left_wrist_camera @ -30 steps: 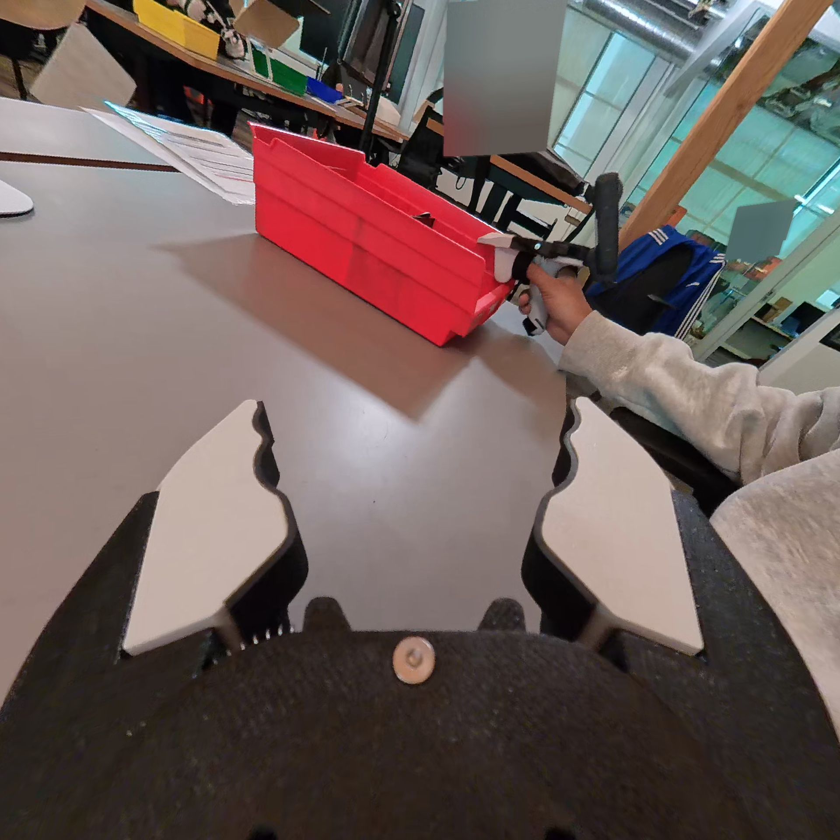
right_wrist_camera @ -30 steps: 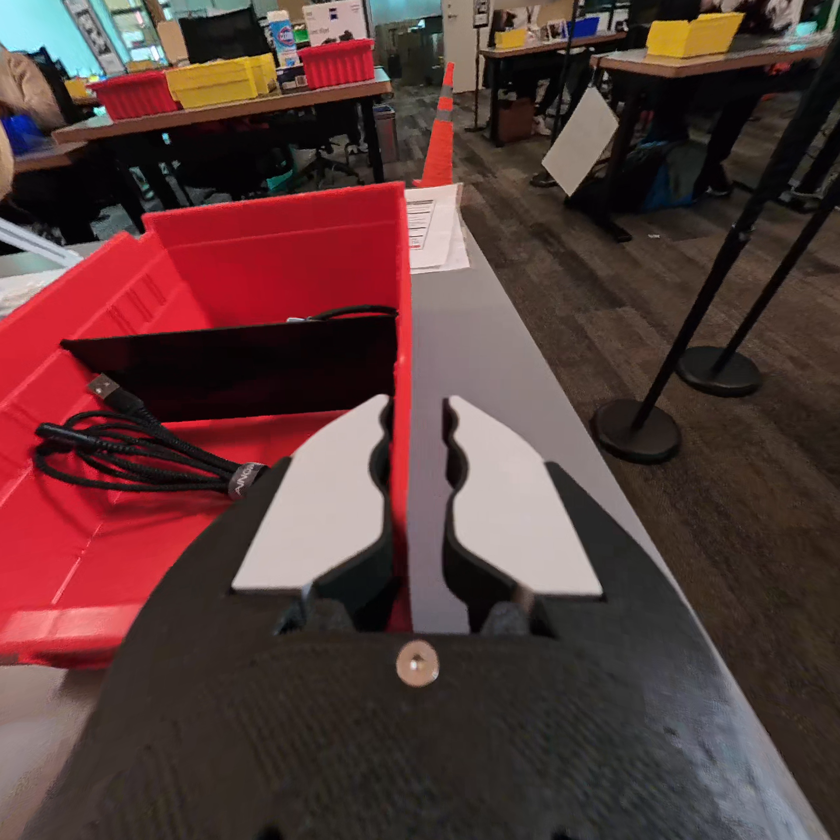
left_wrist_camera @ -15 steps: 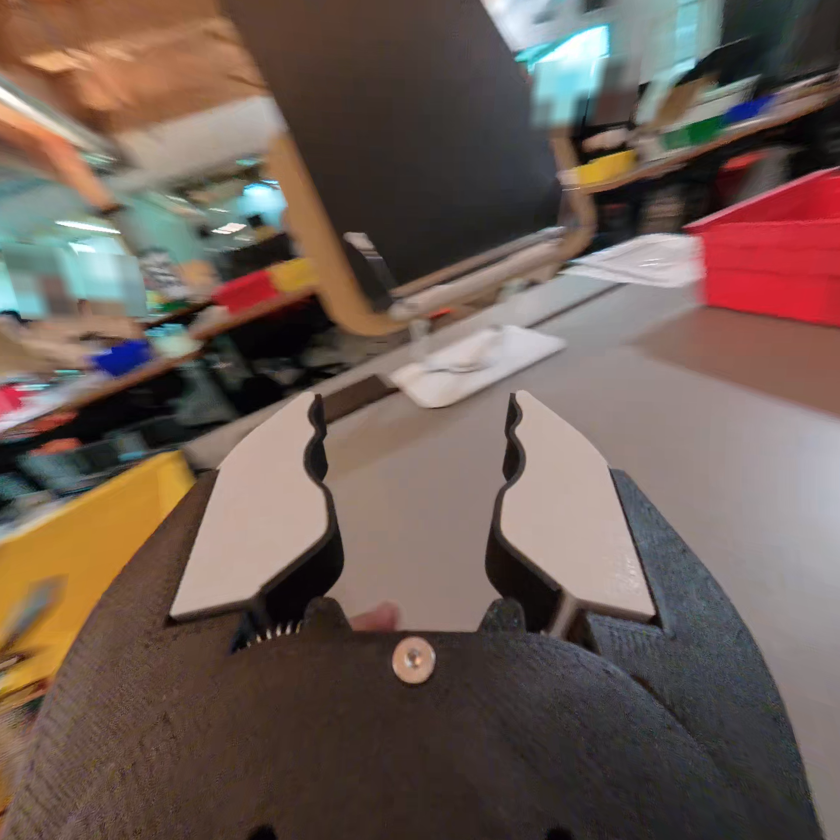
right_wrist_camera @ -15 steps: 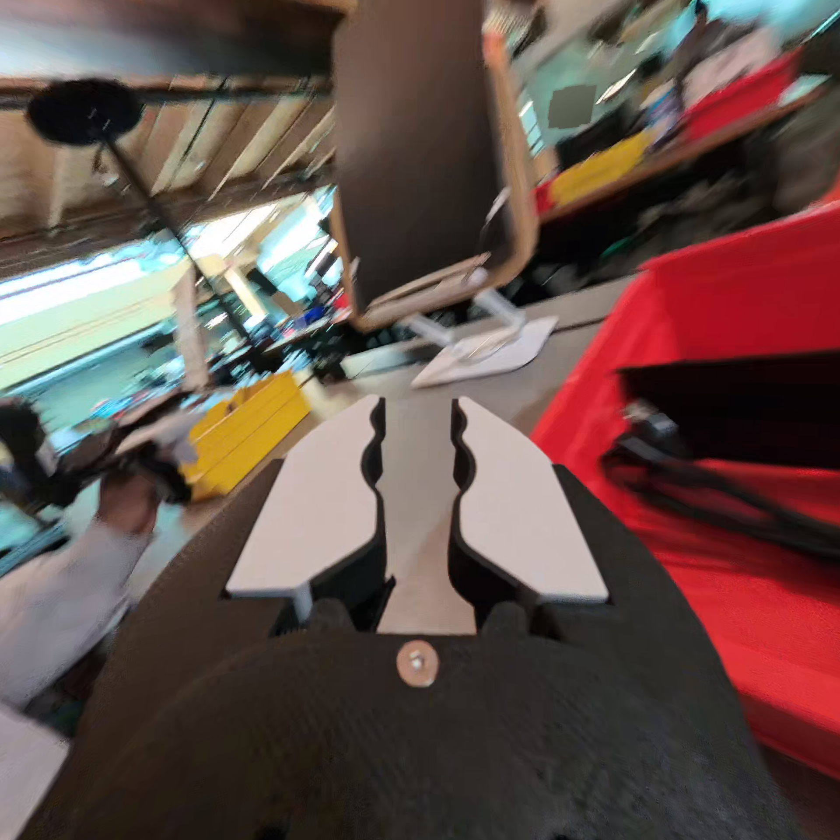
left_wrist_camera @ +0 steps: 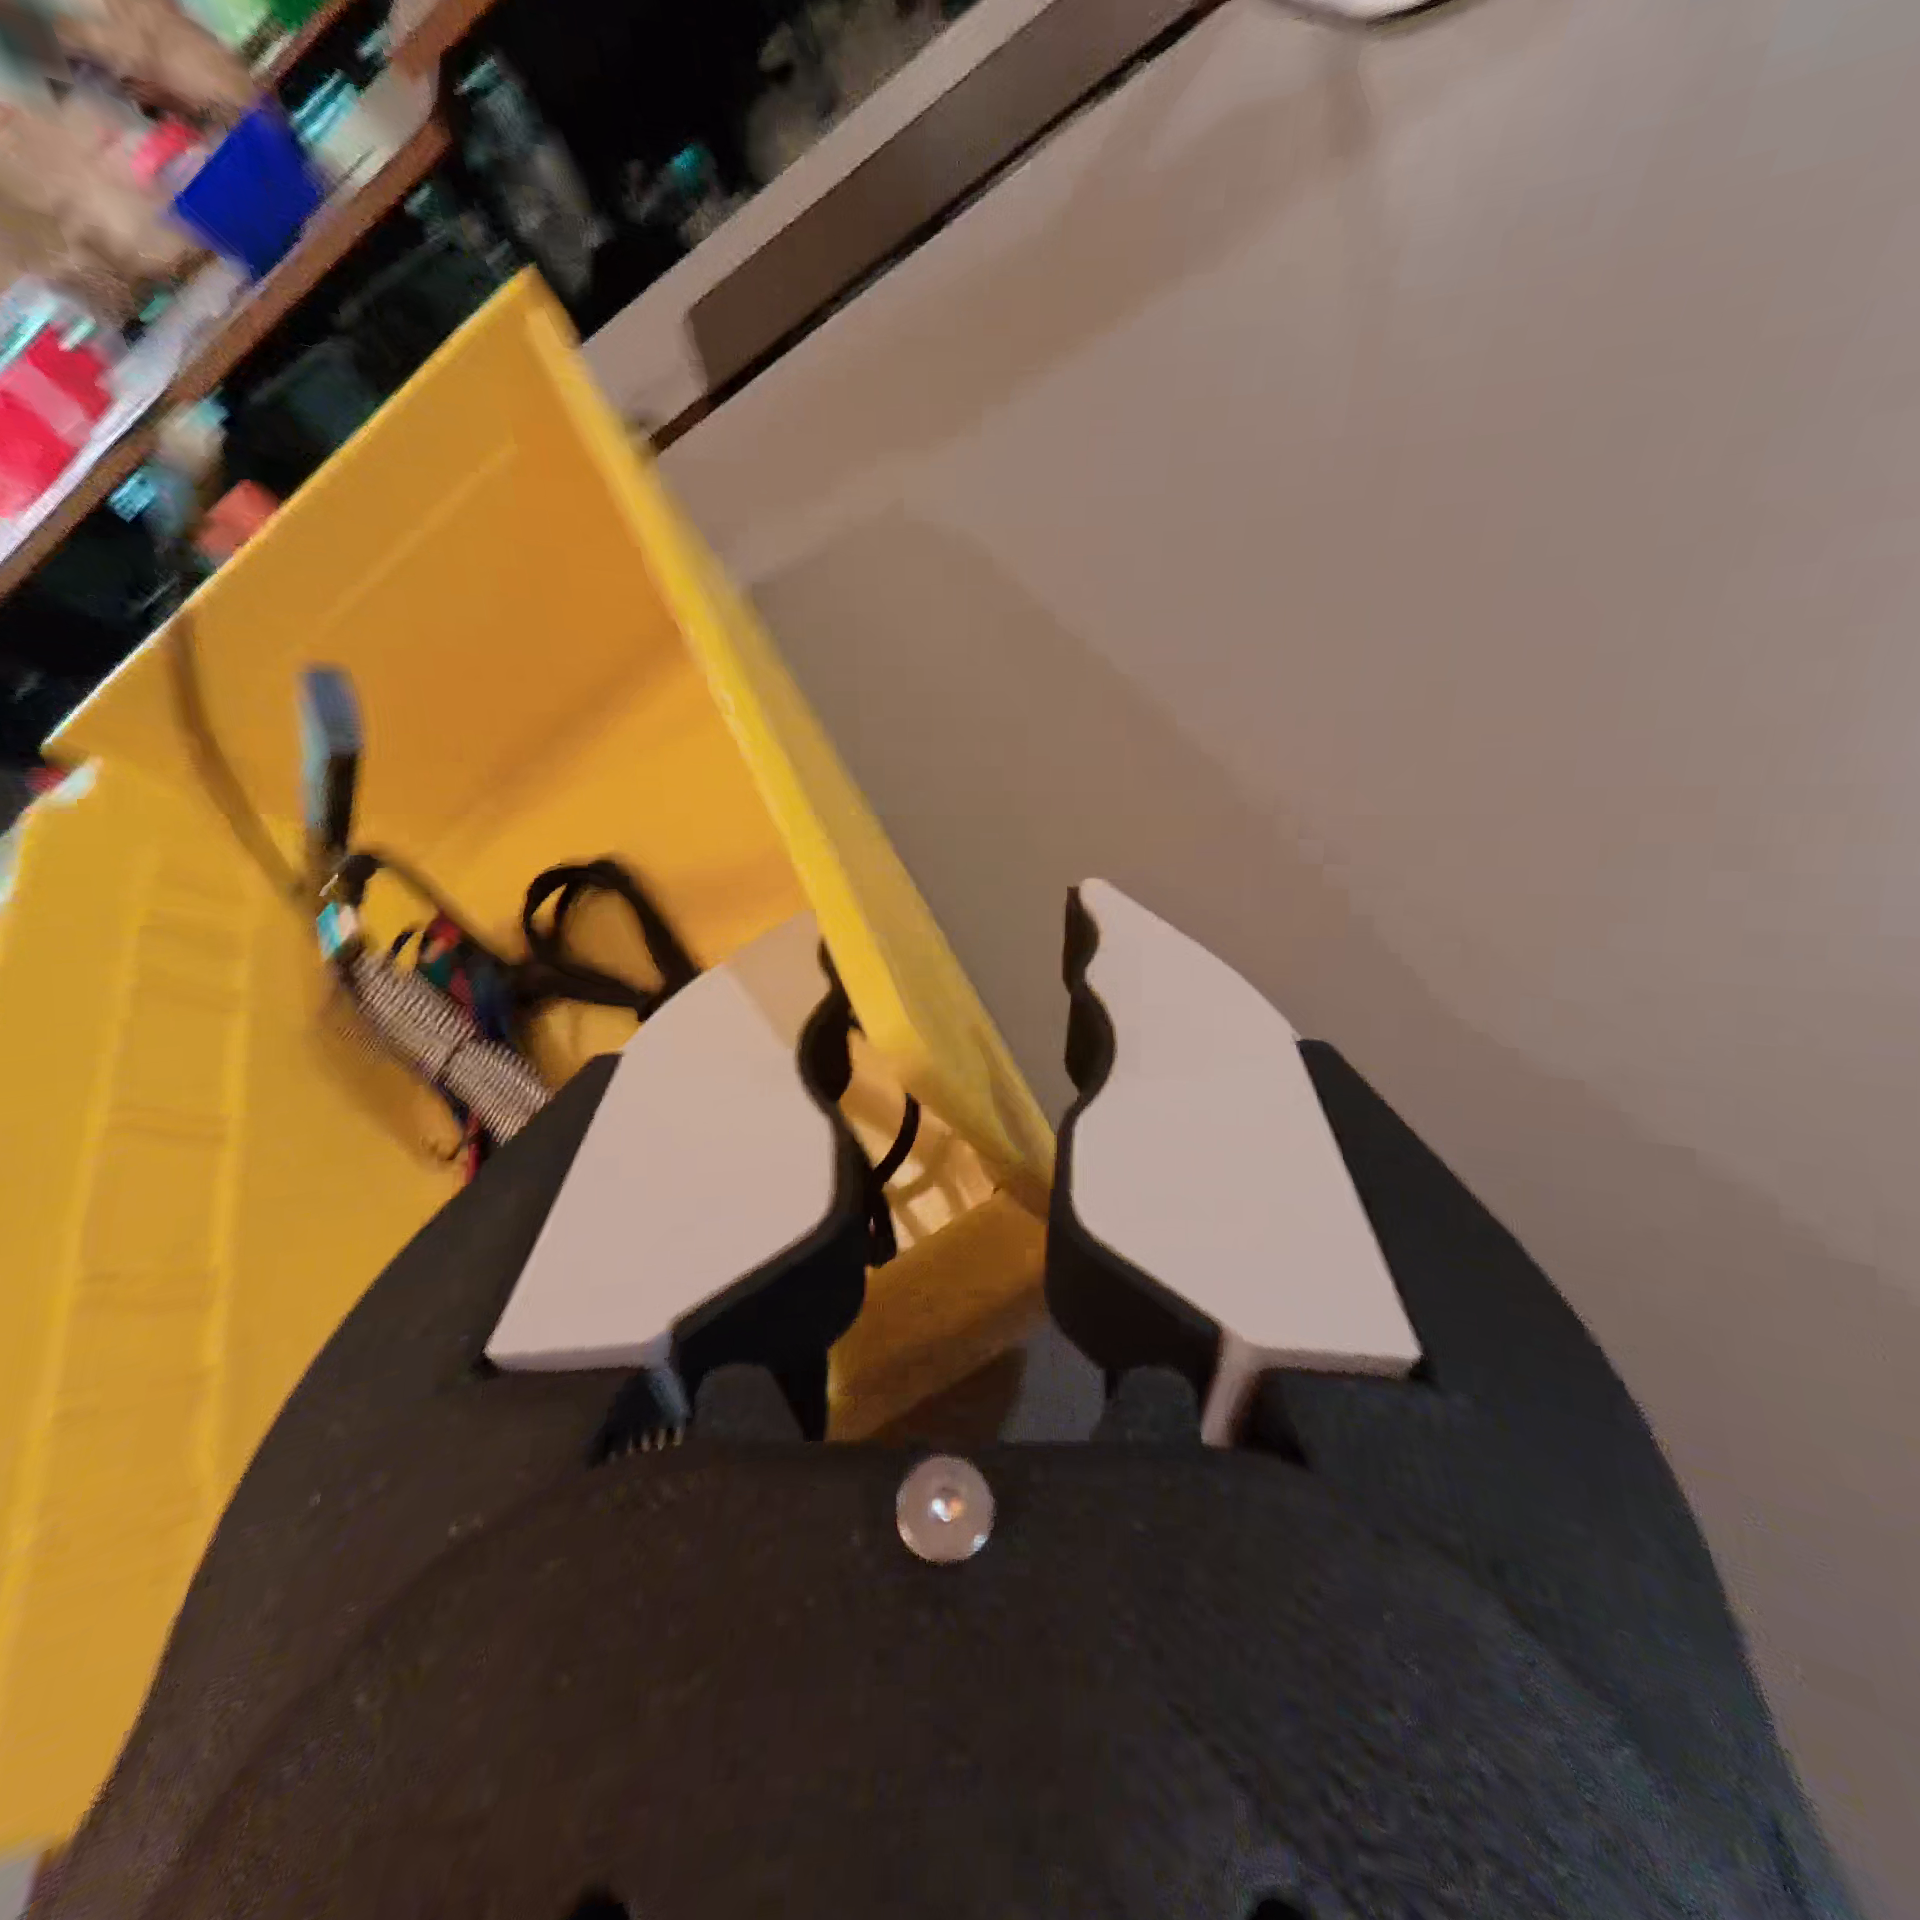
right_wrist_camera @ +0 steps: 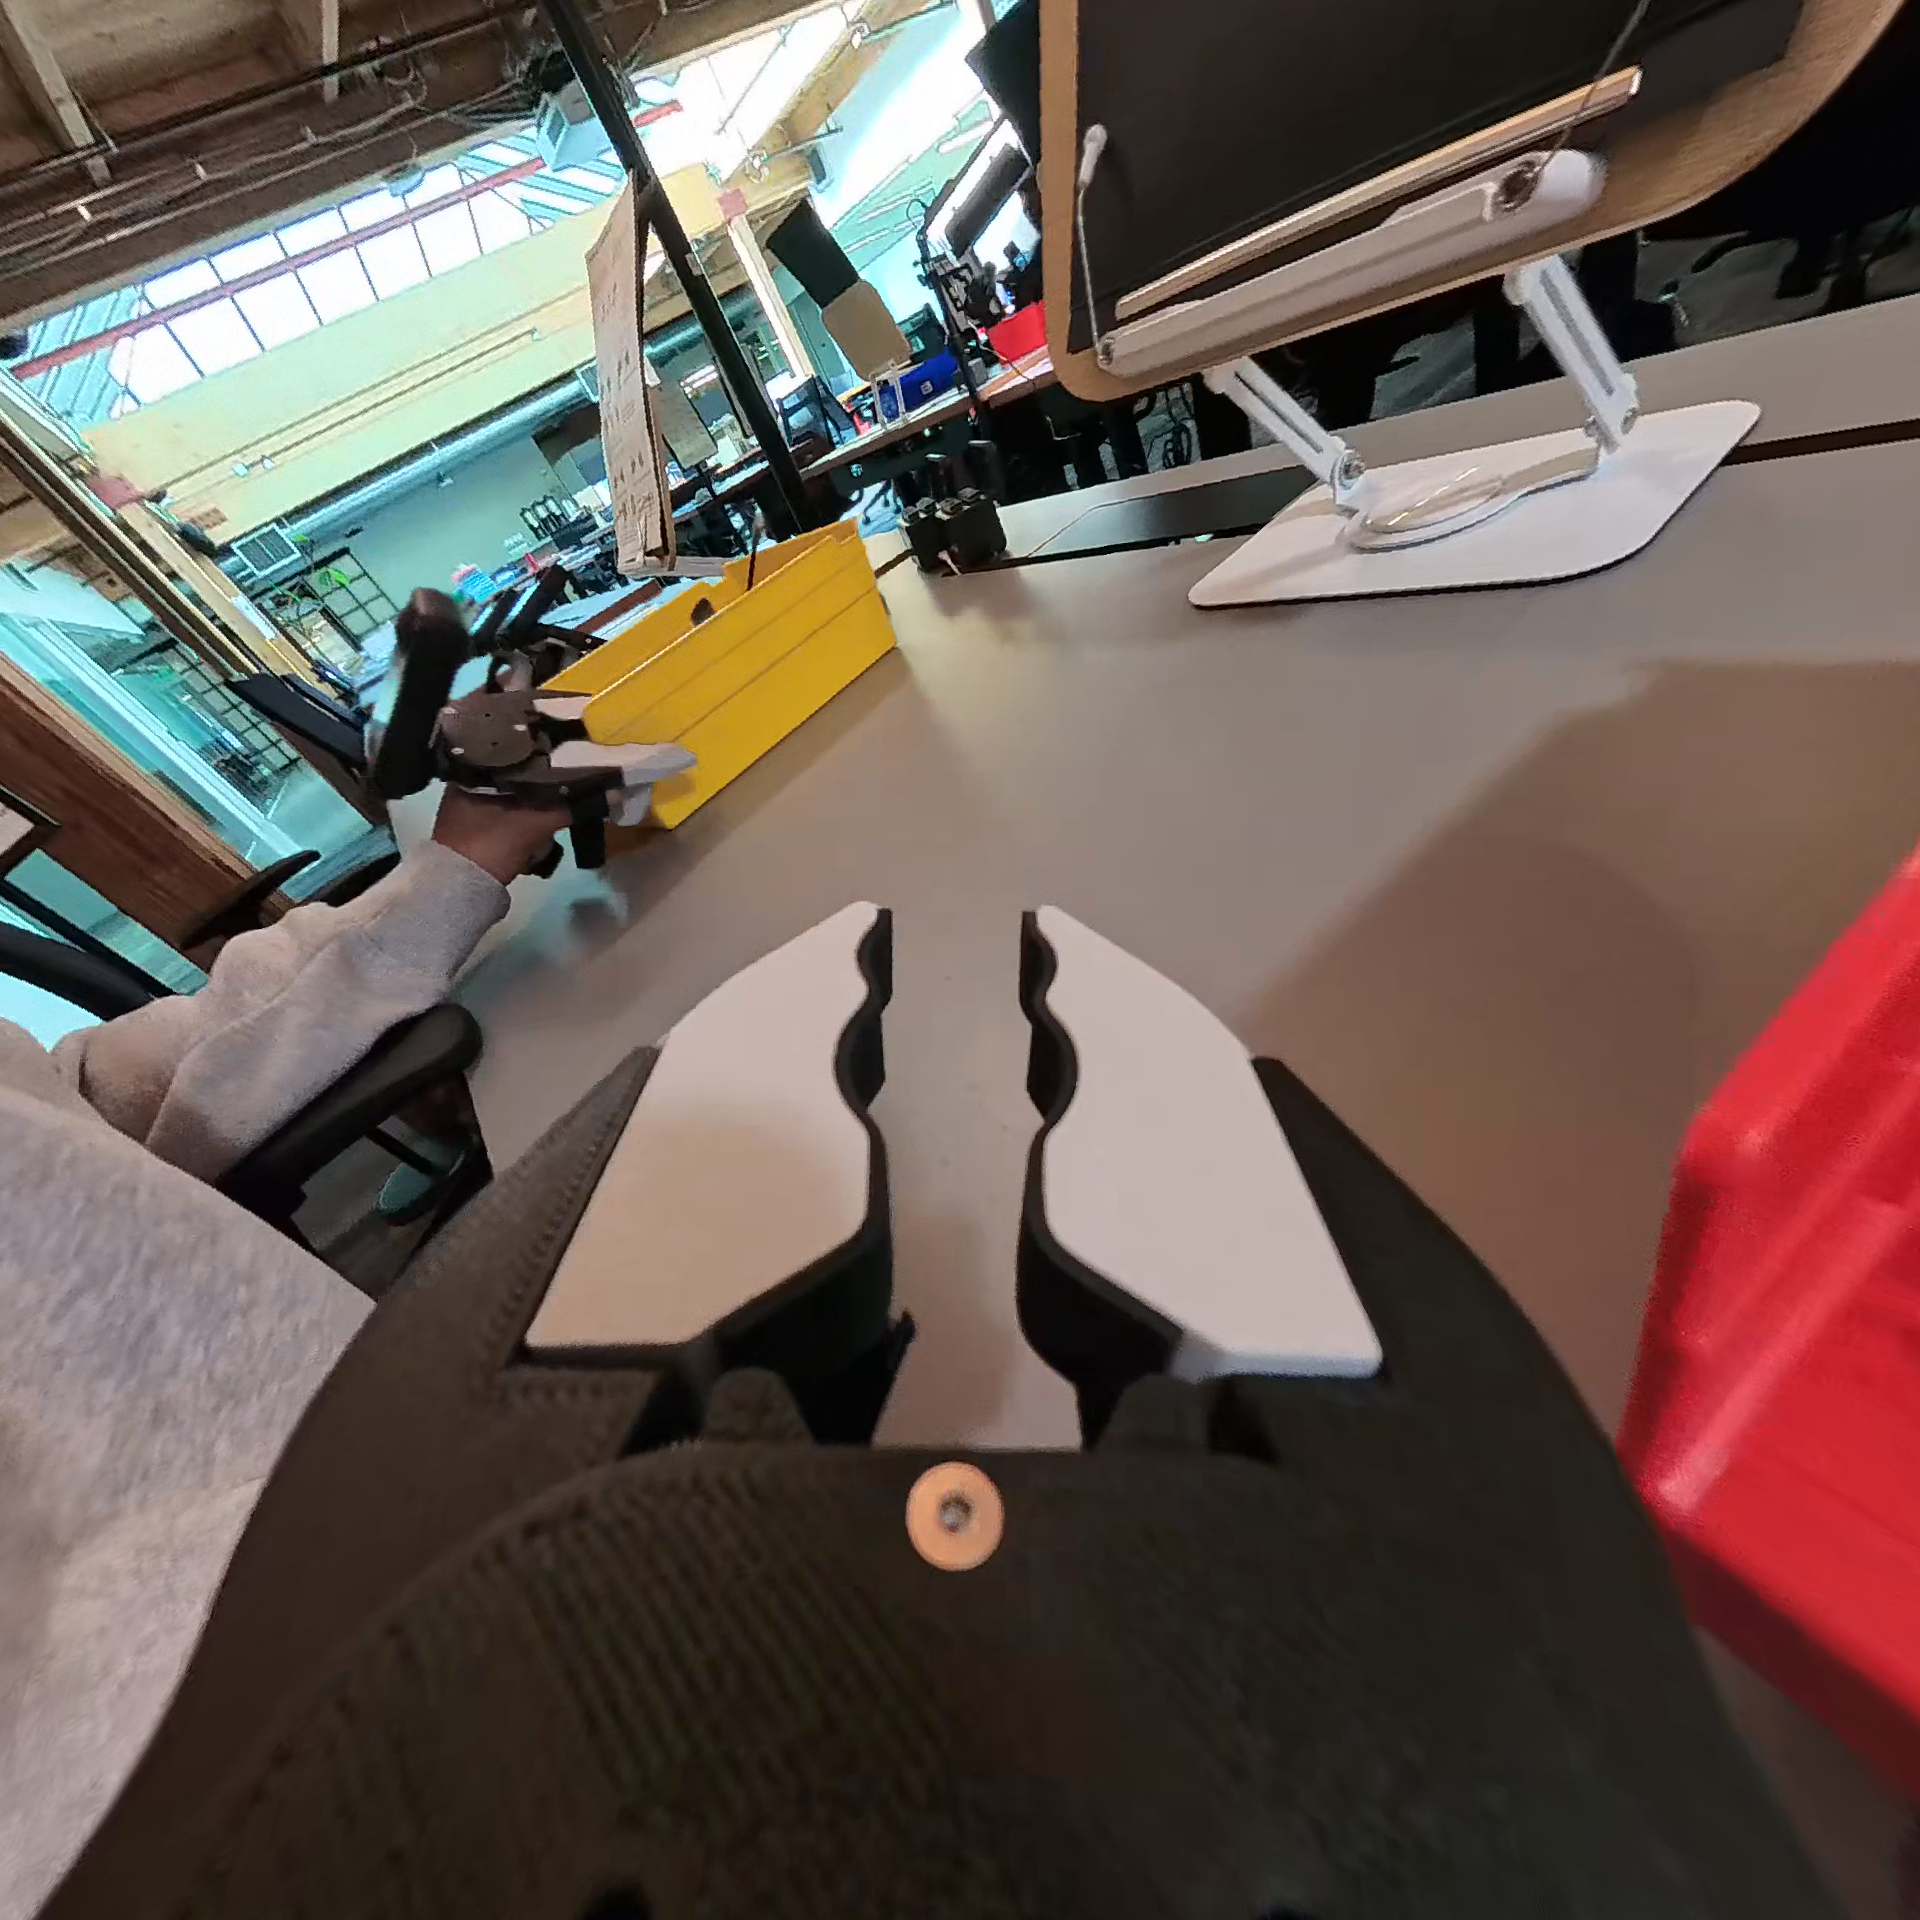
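A yellow bin [left_wrist_camera: 416, 582] stands on the grey table [left_wrist_camera: 1455, 623] and holds a bundle of cables [left_wrist_camera: 447, 1039] and a black looped cord [left_wrist_camera: 592, 935]. My left gripper [left_wrist_camera: 940, 914] is open at the bin's near right corner. Its left finger is over the inside and its right finger is over the table, with the bin's right wall between them. It holds nothing. It also shows in the right wrist view [right_wrist_camera: 649, 784], at the yellow bin [right_wrist_camera: 748, 655]. My right gripper [right_wrist_camera: 956, 920] hovers over the table with a narrow gap between its fingers, empty. A red bin [right_wrist_camera: 1818, 1247] is close on its right.
A monitor [right_wrist_camera: 1351, 125] on a white stand [right_wrist_camera: 1475, 520] is at the table's back right. A person's grey sleeve [right_wrist_camera: 312, 966] and a black chair armrest [right_wrist_camera: 343, 1101] are at the left. Benches with bins lie behind.
My left gripper swung left from facing the red bin to the yellow bin's corner, and its fingers narrowed. My right gripper came off the red bin's wall and turned left across the table.
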Tool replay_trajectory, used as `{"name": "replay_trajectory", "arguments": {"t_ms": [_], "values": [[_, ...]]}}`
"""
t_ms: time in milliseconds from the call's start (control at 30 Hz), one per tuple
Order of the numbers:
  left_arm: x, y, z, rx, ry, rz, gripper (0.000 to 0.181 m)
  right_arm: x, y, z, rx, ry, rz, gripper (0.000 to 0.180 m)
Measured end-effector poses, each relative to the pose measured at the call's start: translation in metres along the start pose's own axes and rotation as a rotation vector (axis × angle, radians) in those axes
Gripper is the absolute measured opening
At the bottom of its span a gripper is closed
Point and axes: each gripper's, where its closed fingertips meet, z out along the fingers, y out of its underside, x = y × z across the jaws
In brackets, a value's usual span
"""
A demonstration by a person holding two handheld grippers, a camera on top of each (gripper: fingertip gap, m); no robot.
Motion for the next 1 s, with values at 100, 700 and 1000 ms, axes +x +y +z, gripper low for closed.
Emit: {"name": "replay_trajectory", "arguments": {"t_ms": [100, 700, 1000], "values": [[-0.025, 0.019, -0.02, -0.069, -0.099, -0.078, 0.016, 0.005, -0.001, -0.004, 0.009, 0.024, 0.051, 0.023], [0.018, -0.011, -0.105, 0.225, 0.04, -0.212, 0.034, -0.005, 0.005, -0.002, 0.024, -0.075, 0.239, 0.027], [-0.119, -0.044, -0.093, 0.163, -0.133, 0.057, 0.069, -0.011, 0.014, 0.006, -0.018, -0.085, 0.223, 0.028]]}}
